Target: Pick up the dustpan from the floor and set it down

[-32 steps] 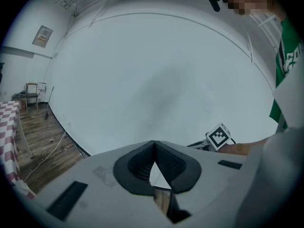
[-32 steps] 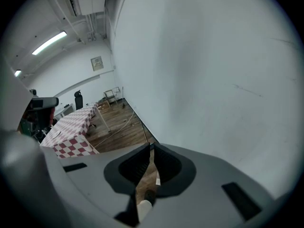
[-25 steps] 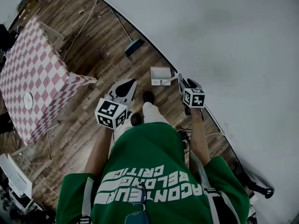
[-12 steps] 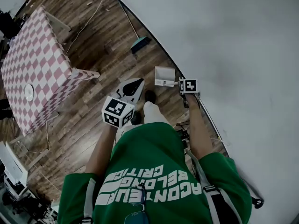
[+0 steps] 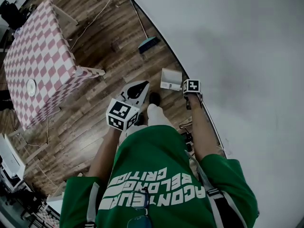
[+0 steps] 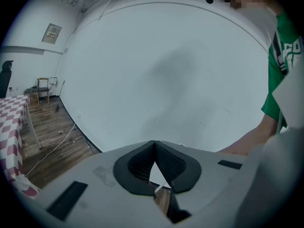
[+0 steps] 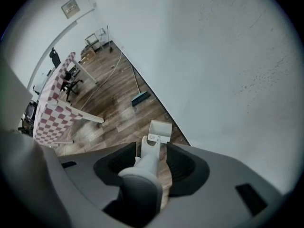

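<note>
R gripper (image 7: pixel 151 150) is hovering w/ jaws wide & slack either side of the handle (image 7: pixel 147 159) of the dustpan (image 7: pixel 160 131), which is sitting on the floor (image 5: pixel 109 61) by the wall (image 5: pixel 237 56), so closing off-centre is prob risking tipping or skidding it; L gripper (image 6: pixel 154 146) is idling pinched shut, empty.

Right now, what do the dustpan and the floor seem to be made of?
Dustpan: likely plastic, white, smooth and matte; its handle looks moulded in one piece.
Floor: wood or wood-look laminate, brown planks with visible grain and a slight sheen; which one, I cannot tell.
</note>
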